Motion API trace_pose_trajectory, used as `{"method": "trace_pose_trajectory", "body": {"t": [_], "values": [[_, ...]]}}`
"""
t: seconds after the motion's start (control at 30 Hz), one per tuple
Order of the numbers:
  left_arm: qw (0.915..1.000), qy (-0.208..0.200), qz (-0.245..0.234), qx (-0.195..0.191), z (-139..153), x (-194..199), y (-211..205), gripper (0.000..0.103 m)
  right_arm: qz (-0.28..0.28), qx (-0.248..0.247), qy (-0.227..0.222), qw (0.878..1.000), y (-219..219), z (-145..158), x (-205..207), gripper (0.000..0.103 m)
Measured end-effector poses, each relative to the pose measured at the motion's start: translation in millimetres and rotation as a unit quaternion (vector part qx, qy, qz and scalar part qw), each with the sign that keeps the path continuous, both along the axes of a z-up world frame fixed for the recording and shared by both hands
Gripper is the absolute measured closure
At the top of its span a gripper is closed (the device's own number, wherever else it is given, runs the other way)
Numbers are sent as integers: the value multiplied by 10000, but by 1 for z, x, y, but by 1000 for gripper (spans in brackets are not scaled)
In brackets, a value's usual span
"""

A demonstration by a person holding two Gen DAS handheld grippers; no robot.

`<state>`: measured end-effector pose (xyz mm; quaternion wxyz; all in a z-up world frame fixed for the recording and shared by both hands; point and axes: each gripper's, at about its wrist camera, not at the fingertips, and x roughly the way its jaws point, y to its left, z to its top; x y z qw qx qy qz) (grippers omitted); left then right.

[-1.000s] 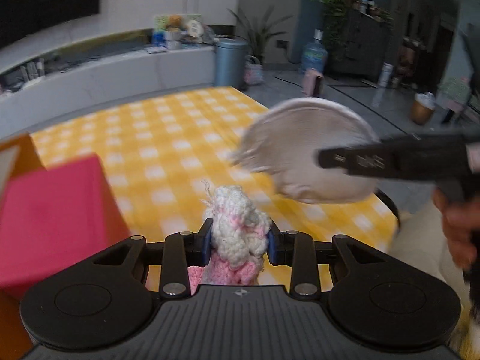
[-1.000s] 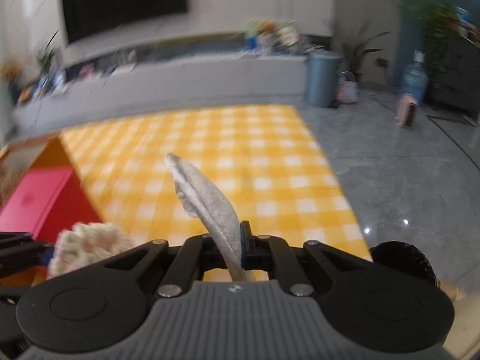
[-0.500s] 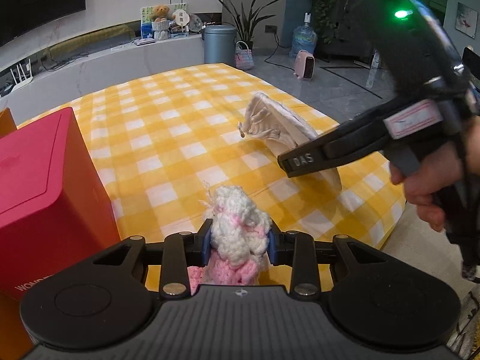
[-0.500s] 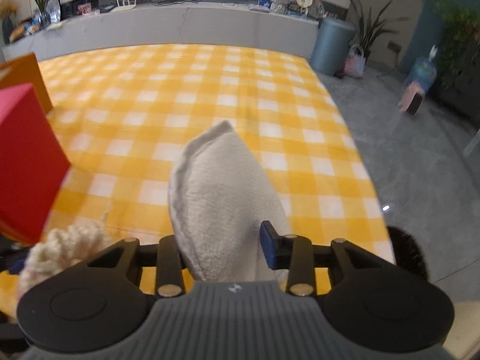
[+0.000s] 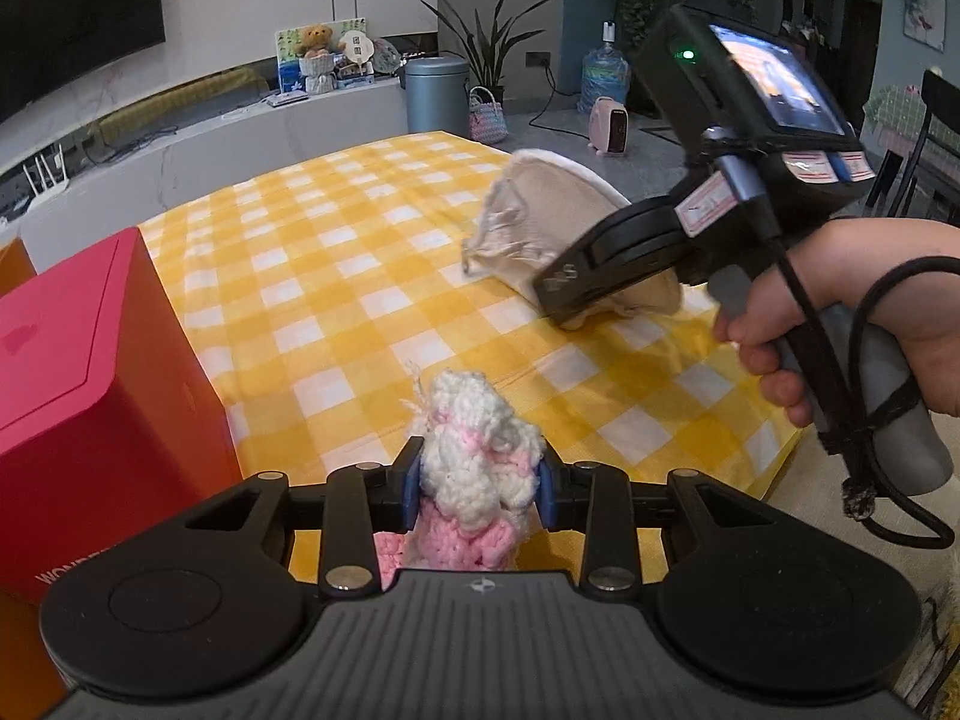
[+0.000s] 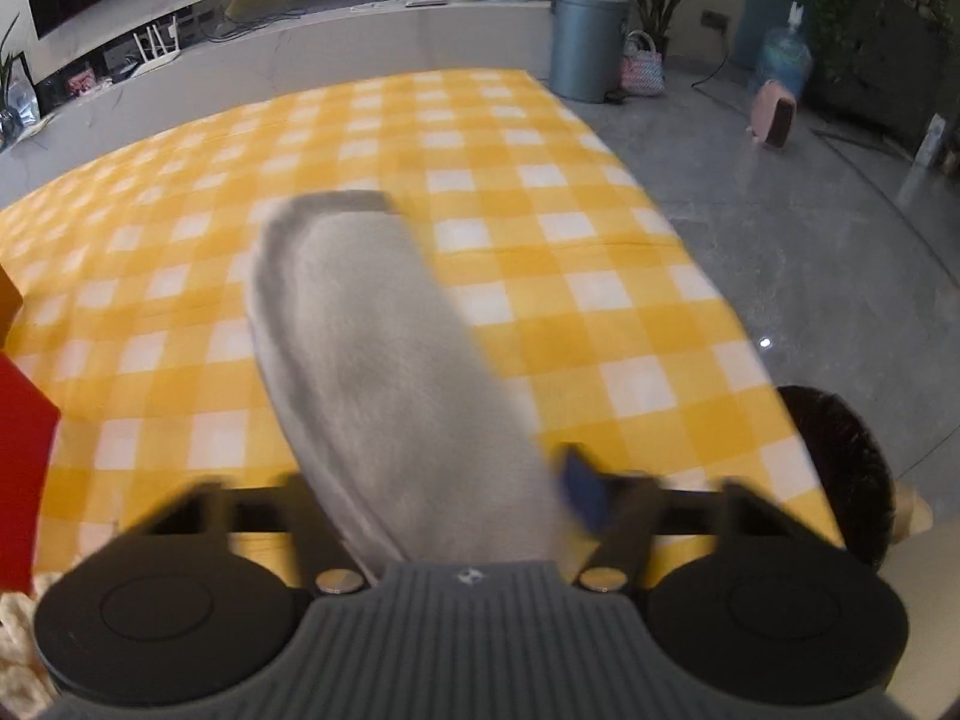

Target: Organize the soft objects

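Note:
My left gripper is shut on a white and pink crocheted piece and holds it above the near edge of the yellow checked tablecloth. My right gripper is shut on a flat round beige cloth pad; this view is blurred. In the left wrist view the pad slopes down with its far edge touching or just above the cloth, held by the right gripper at the table's right side.
A red box stands on the table's left, its corner also in the right wrist view. An orange box is behind it. The table edge drops to grey floor on the right. A dark round stool stands near.
My right gripper has swung the beige pad from upright to flat and lowered it toward the tablecloth, moving right. My left gripper has kept its hold on the crocheted piece, nearly still.

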<state>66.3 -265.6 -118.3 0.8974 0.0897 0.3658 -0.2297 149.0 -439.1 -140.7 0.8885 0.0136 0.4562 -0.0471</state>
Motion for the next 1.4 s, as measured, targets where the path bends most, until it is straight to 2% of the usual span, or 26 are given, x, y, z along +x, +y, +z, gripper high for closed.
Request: {"method": "trace_pose_trajectory", "body": {"t": [0.07,0.27,0.57,0.63,0.73,0.77,0.8,0.83,0.87,0.97,1.07,1.13,1.27,1.4], "values": [[10000,4,-2,-27,0,1,1,63,37,-159,-60,9998,2,5,-2,74],[9998,69,74,-175,7,1,5,63,-11,-463,-491,9977,6,30,-10,90],[9994,-11,59,-332,26,0,14,63,146,-105,-1021,9946,9,67,-32,91],[9990,-21,-2,-449,37,-1,20,63,298,37,-943,9951,11,70,-35,91],[9983,-19,-136,-567,53,1,31,63,627,136,-593,9962,18,64,-36,89],[9977,-18,-172,-652,58,1,36,63,751,220,-370,9962,21,59,-35,78],[9970,8,-198,-750,62,2,41,63,933,290,-118,9951,25,55,-34,70],[9963,62,-223,-829,65,3,45,63,1127,258,3,9933,29,51,-36,54],[9957,124,-230,-893,67,5,47,63,1220,129,17,9924,32,50,-37,35],[9951,86,-238,-957,69,4,49,63,987,-368,-75,9944,32,52,-33,6],[9954,50,-275,-913,67,2,47,63,702,-473,-574,9948,22,60,-39,3],[9949,95,-284,-966,66,3,49,63,513,-394,-727,9953,14,58,-37,3],[9942,190,-184,-1039,66,8,54,63,-247,33,-386,9989,4,34,-14,3],[9940,206,-105,-1069,67,12,59,63,-970,608,4,9934,8,7,3,3]]}}
